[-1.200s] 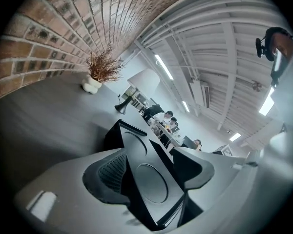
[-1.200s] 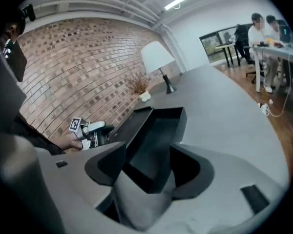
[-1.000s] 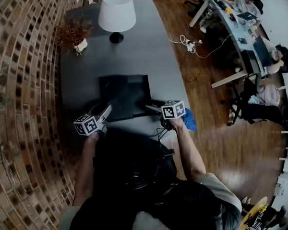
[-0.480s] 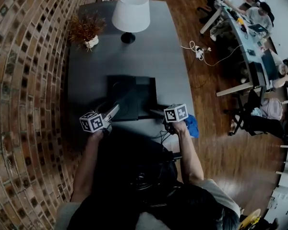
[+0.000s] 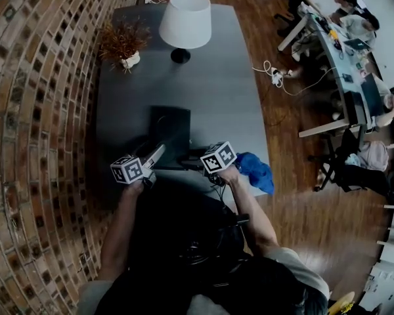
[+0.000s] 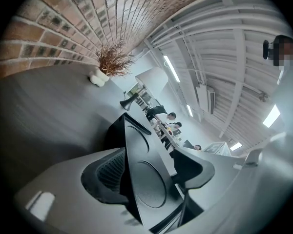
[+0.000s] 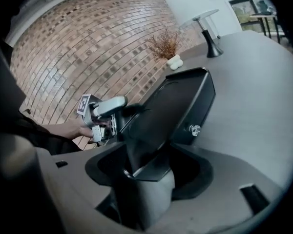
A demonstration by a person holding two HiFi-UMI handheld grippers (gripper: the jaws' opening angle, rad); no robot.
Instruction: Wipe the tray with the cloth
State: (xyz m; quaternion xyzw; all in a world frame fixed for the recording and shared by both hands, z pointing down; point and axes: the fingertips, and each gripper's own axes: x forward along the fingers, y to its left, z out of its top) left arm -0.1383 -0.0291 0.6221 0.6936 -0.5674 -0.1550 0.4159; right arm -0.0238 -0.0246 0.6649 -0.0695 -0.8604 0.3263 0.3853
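Black tray (image 5: pixel 169 130) (2 rnd dips)

The head view was dim and bowed hard at its edges, the brick wall (image 5: pixel 26 110) curving. The white lamp (image 5: pixel 184 20) was its brightest patch; the tray (image 5: pixel 171 128) showed almost black on the grey table (image 5: pixel 217 90). Both gripper views had black, vignetted corners. Ceiling lights (image 6: pixel 172 68) glared in the left one, a window (image 7: pixel 256 6) in the right. Close foregrounds were soft.
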